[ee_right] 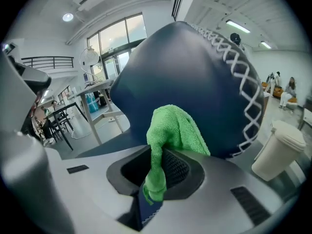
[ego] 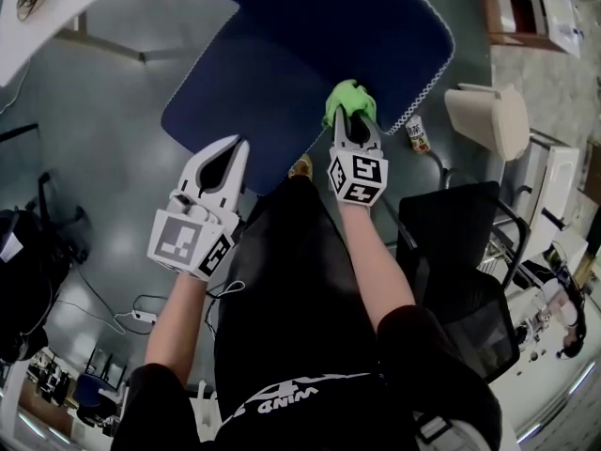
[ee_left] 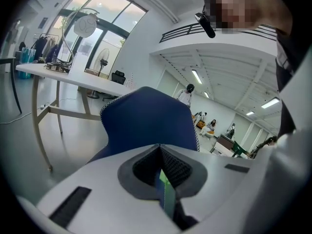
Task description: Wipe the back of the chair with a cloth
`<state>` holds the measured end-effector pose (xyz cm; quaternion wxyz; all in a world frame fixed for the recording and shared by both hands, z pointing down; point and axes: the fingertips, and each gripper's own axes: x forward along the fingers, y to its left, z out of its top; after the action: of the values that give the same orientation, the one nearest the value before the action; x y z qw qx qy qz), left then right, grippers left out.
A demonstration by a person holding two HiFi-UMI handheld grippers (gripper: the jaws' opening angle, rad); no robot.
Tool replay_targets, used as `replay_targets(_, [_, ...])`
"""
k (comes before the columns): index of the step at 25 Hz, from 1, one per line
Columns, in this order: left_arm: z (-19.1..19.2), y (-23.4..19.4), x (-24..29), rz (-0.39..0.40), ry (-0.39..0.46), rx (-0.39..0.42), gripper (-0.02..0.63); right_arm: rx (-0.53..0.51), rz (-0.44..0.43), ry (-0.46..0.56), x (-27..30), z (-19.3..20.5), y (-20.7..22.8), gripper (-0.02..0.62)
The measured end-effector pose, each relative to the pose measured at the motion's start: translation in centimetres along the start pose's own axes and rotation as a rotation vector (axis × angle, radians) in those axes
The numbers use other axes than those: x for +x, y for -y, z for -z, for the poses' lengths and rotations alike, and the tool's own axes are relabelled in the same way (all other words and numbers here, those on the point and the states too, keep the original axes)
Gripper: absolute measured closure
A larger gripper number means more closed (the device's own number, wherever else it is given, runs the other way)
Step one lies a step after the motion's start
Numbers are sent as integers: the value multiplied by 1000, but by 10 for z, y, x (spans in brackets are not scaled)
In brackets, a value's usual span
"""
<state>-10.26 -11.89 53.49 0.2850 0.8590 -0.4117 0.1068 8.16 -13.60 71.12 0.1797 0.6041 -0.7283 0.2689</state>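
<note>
A dark blue chair with white zigzag stitching along its edge stands in front of me. My right gripper is shut on a bright green cloth and holds it against the lower part of the chair's back. In the right gripper view the cloth bulges out of the right gripper and touches the blue back. My left gripper is shut with nothing in it, just short of the chair's near left edge. In the left gripper view the chair rises beyond the left gripper.
A cream waste bin and a small bottle stand to the chair's right. A black office chair is close at my right side. A white table is at the far left. Cables lie on the floor.
</note>
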Motion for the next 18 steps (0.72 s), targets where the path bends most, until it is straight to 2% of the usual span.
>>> replay_targets(9, [19, -17, 16, 5, -9, -3, 607, 6, 15, 2, 39, 13, 6, 541])
replay_targets(18, [21, -34, 21, -18, -4, -25, 607, -28, -59, 15, 89, -8, -27, 541])
